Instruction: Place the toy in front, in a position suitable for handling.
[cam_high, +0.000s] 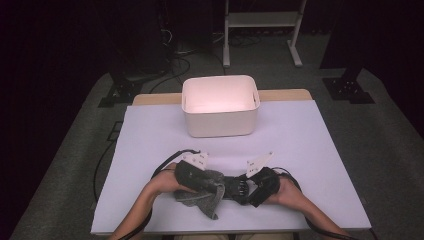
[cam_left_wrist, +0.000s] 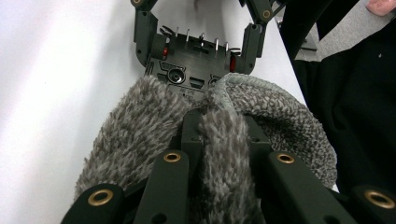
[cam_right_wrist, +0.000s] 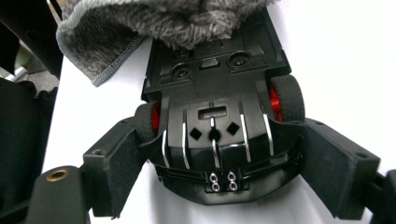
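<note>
From the high view, I had both tools meeting over the near middle of the white worktop (cam_high: 300, 150). My left tool (cam_high: 216, 183) was closed on a grey fleecy cloth (cam_high: 204, 192), a fold of which stood pinched between its two black jaws in the left gripper view, with the pile spilling over either side of them. My right tool (cam_high: 241, 188) clasped a black toy car (cam_right_wrist: 215, 140), turned underside towards the camera; in the right gripper view its jaws pressed against the two flanks of the car's end, just behind the red-hubbed wheels (cam_right_wrist: 286, 99). The cloth (cam_right_wrist: 154, 23) lay on the far end of the car as seen along my right tool, touching the chassis and covering its edge. Along my left tool, the same car (cam_left_wrist: 198, 56) lay directly beyond the cloth (cam_left_wrist: 140, 121). A white bin (cam_high: 220, 105) stood well beyond both tools, at the far side of the worktop.
</note>
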